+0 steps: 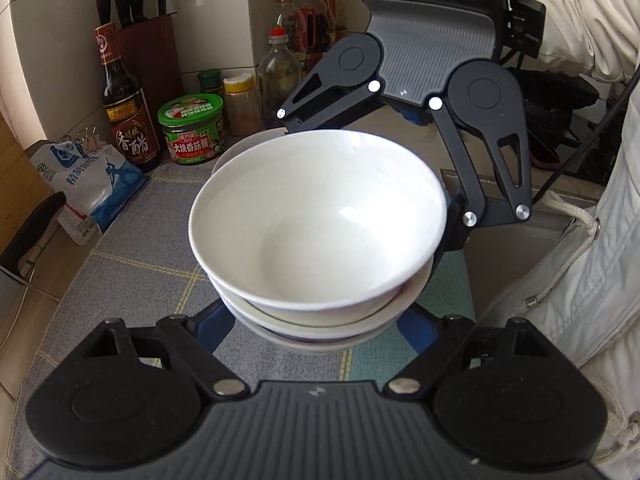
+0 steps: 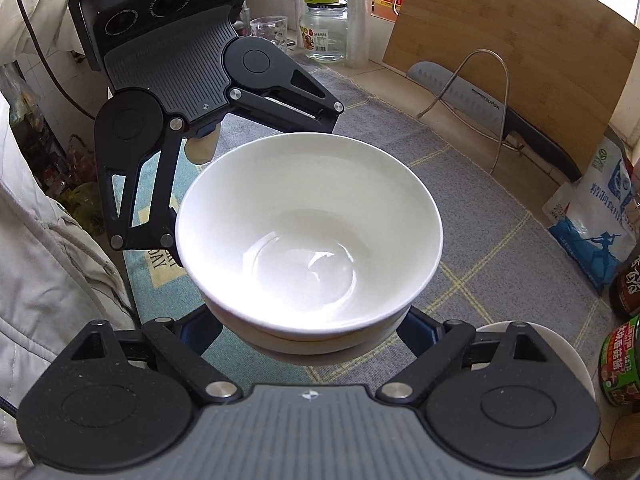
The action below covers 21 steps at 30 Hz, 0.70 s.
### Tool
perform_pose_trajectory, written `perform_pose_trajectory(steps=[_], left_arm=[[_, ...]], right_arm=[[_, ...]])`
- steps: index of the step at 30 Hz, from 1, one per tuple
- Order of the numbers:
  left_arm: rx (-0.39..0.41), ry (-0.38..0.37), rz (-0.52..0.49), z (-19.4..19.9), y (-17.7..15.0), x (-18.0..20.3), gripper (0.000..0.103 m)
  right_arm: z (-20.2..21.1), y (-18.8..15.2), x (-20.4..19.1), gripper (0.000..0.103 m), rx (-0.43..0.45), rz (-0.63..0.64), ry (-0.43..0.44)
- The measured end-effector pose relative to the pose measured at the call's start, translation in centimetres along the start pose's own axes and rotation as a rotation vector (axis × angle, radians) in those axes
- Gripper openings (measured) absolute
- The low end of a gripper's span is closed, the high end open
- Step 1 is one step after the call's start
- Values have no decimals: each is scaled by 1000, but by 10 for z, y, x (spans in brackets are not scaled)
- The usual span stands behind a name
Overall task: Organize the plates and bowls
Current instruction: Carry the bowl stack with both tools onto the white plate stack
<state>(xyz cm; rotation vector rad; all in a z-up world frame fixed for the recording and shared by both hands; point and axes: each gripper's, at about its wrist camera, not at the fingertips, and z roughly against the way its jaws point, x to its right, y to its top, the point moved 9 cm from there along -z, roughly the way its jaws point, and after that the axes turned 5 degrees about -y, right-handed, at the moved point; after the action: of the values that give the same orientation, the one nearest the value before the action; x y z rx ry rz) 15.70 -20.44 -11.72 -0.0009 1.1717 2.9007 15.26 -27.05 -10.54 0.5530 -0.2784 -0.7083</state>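
A stack of white bowls [image 1: 320,216] hangs above the grey checked mat [image 1: 132,248], held from two opposite sides. My left gripper [image 1: 318,336] is shut on the lower part of the stack, and its blue fingers [image 1: 218,328] vanish under the bowls. In the right wrist view the same stack [image 2: 308,232] fills the middle. My right gripper [image 2: 316,340] is shut on it from the other side, its fingers [image 2: 420,332] tucked below the rim. Each gripper faces the other across the stack. Another white dish [image 1: 256,140] lies on the mat behind.
A vinegar bottle [image 1: 124,108], green jar [image 1: 192,130], salt bag [image 1: 88,176], knife block [image 1: 148,52] and several bottles line the wall. A cutting board [image 2: 520,60], cleaver [image 2: 480,104] and glass jar [image 2: 324,32] stand opposite. A person's white jacket [image 1: 580,260] is close by.
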Motion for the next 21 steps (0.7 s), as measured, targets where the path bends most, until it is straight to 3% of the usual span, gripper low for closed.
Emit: perform_pose_trajectory(steps=[11,21], left_arm=[[-6,-20,-71,-49,67,0,87],[-19,-64,-116,-103,97,-10,87]], right_arm=[[41,-44,50,95,25,-42,-61],[46,-86,95,95,5,-105,-106]])
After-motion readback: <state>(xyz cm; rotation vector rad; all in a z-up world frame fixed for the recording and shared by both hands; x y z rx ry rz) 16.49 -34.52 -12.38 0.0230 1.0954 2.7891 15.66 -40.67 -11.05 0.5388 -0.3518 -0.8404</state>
